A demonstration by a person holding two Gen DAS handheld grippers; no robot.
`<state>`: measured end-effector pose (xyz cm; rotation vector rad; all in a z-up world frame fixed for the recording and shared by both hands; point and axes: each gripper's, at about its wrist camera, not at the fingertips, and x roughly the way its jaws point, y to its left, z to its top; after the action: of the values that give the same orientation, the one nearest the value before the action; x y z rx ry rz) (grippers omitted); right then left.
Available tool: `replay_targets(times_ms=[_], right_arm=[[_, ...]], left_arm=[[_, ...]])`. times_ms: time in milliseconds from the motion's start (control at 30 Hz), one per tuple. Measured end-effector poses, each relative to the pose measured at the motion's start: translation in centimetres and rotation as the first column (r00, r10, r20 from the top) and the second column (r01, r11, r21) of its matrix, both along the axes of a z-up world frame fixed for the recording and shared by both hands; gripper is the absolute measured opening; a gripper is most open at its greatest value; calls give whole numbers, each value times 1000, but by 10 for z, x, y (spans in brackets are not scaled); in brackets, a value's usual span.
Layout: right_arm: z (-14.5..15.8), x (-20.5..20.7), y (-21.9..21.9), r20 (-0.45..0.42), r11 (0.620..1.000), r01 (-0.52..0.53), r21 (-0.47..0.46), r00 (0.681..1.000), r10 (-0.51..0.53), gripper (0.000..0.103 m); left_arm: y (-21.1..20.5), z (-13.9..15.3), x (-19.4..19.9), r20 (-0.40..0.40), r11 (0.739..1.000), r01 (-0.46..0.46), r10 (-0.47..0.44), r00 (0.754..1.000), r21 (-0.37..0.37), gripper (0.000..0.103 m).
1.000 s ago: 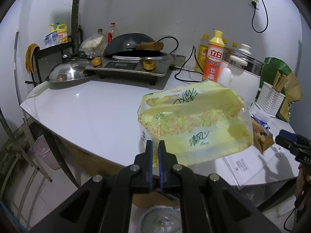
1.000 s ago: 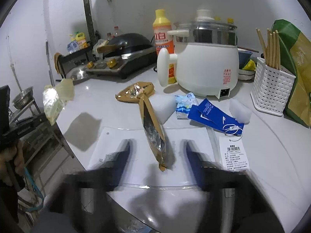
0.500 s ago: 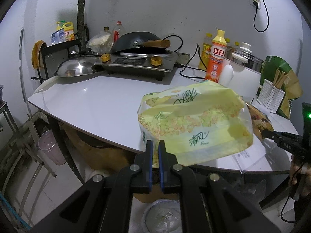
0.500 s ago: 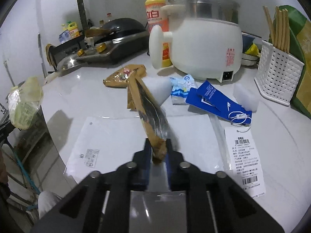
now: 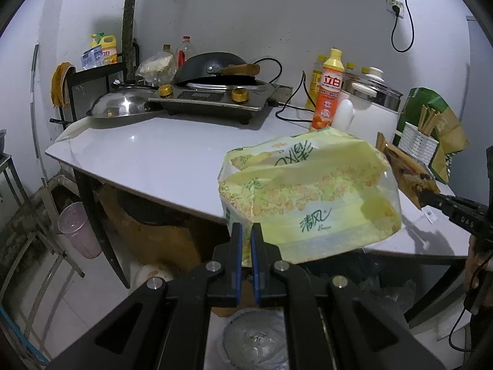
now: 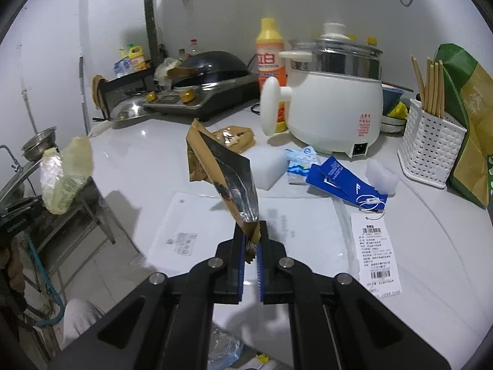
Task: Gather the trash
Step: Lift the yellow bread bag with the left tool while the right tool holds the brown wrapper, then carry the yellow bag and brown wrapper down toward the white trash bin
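My left gripper [image 5: 245,234] is shut on a corner of a yellow-green tissue wrapper [image 5: 308,194], which hangs in the air beside the white table's [image 5: 160,157] near edge. In the right wrist view the same tissue wrapper [image 6: 66,175] shows at the far left. My right gripper [image 6: 250,240] is shut on the lower end of a long brown snack wrapper [image 6: 222,169] with a silver inside, lifted above a clear plastic sheet [image 6: 246,231]. From the left wrist view the brown snack wrapper [image 5: 406,166] and my right gripper [image 5: 426,199] appear at the right.
On the table lie a second brown wrapper [image 6: 234,137], a white foam block [image 6: 268,166], blue packaging [image 6: 342,182], a paper tag [image 6: 376,246], a white cooker [image 6: 332,104], a chopstick basket [image 6: 428,148] and a stove with a wok [image 5: 215,92]. A white bag [image 5: 255,339] sits on the floor below.
My right gripper has gone from open to shut on the brown snack wrapper and raised it off the table. My left gripper has drawn back from the table with the tissue wrapper.
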<state>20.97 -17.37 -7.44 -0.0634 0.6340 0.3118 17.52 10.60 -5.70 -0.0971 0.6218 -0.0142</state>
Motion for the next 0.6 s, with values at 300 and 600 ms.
replay_targets(times_ms=[300, 600], right_arm=[[-4, -37, 10, 1, 999, -41, -6, 999, 41, 6], [-10, -75, 28, -15, 994, -106, 8, 994, 107, 6]], left_arm=[[-6, -22, -27, -29, 1000, 15, -16, 999, -13, 5], [-8, -46, -52, -45, 999, 20, -22, 999, -36, 5]])
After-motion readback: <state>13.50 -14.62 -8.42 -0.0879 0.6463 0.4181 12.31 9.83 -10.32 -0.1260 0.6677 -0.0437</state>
